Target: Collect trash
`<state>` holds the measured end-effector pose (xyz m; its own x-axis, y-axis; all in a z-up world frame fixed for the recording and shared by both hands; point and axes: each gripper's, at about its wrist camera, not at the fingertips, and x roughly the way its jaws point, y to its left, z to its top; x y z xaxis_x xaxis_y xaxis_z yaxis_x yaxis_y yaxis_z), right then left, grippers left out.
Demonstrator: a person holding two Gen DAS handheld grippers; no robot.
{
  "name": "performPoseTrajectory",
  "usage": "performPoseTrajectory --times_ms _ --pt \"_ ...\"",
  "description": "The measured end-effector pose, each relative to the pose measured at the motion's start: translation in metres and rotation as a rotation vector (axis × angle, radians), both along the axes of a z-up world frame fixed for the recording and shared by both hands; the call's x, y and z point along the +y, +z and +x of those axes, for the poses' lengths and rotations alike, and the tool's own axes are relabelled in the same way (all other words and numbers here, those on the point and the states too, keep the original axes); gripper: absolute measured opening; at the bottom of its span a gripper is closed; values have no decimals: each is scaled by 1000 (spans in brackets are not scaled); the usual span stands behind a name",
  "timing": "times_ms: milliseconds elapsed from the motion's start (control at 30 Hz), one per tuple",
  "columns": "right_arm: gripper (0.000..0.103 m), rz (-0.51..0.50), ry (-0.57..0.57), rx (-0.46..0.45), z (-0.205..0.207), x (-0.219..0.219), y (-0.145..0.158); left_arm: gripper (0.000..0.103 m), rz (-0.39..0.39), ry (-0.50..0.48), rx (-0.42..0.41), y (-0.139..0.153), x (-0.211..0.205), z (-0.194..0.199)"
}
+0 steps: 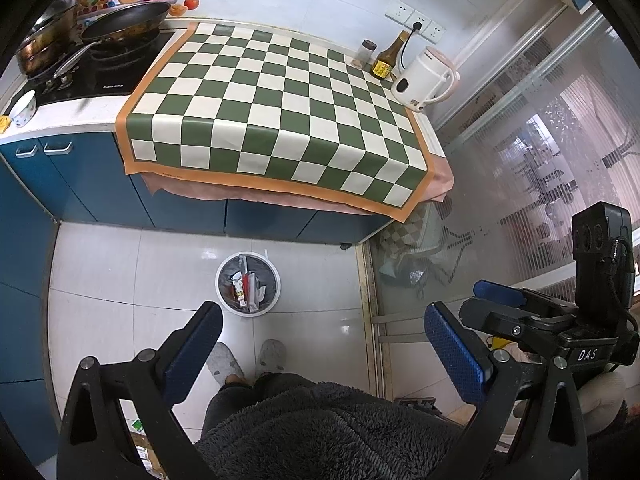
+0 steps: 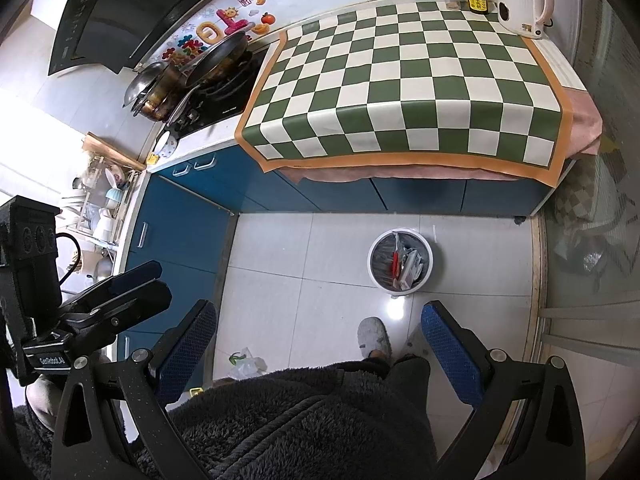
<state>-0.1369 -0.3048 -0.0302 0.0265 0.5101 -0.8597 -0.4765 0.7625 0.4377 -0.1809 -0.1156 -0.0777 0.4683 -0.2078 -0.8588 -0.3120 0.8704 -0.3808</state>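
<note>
Green-and-cream checkered mat (image 1: 276, 112), orange-bordered

Wrappers in the trash bin (image 1: 247, 282) too small to identify, label on the brown bottle (image 1: 387, 58) unreadable, bottle top cut off by the right wrist view's upper edge, person's body (image 2: 304, 412) hiding the floor below, rack dishes (image 2: 106, 208) blurred.

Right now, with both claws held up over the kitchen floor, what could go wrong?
The bin already holds wrappers, so a careless drop could bounce out. A crumpled plastic bag lies on the floor by the person's slipper and could be missed or stepped on. Both the left gripper and right gripper are open and empty.
</note>
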Motion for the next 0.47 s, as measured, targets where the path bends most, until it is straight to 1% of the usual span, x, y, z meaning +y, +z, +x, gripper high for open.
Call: performPoseTrajectory --times_ms 200,467 --pt "103 1 2 -5 -4 -7 -3 103 0 2 -5 2 3 -5" --pt "103 3 -1 -6 -9 -6 0 103 10 14 -16 8 9 -9"
